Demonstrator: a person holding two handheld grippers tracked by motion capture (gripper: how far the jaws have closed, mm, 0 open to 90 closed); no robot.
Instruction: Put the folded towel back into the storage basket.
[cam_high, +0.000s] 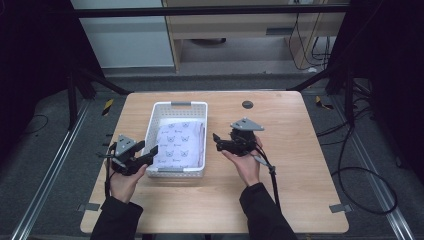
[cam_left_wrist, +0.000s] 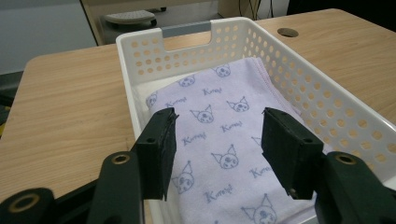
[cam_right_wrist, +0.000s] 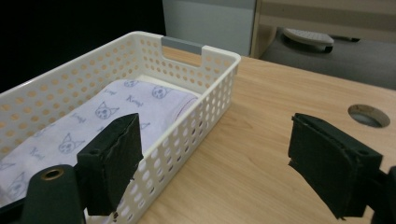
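Left claw (cam_high: 150, 152) held with jaws apart, gripping nothing, at the near left corner of the white basket (cam_high: 200, 107), aimed over the folded lilac towel (cam_high: 181, 140) lying inside. Right claw (cam_high: 219, 141) likewise spread and empty, just right of the basket above the bare table (cam_high: 290, 150). Probably the approach step; next likely calls for lowering onto the towel's edge and pinching.

Light wooden table (cam_high: 300, 165), round cable hole (cam_high: 247, 104) near far edge, white perforated basket (cam_high: 163, 111) resting on it
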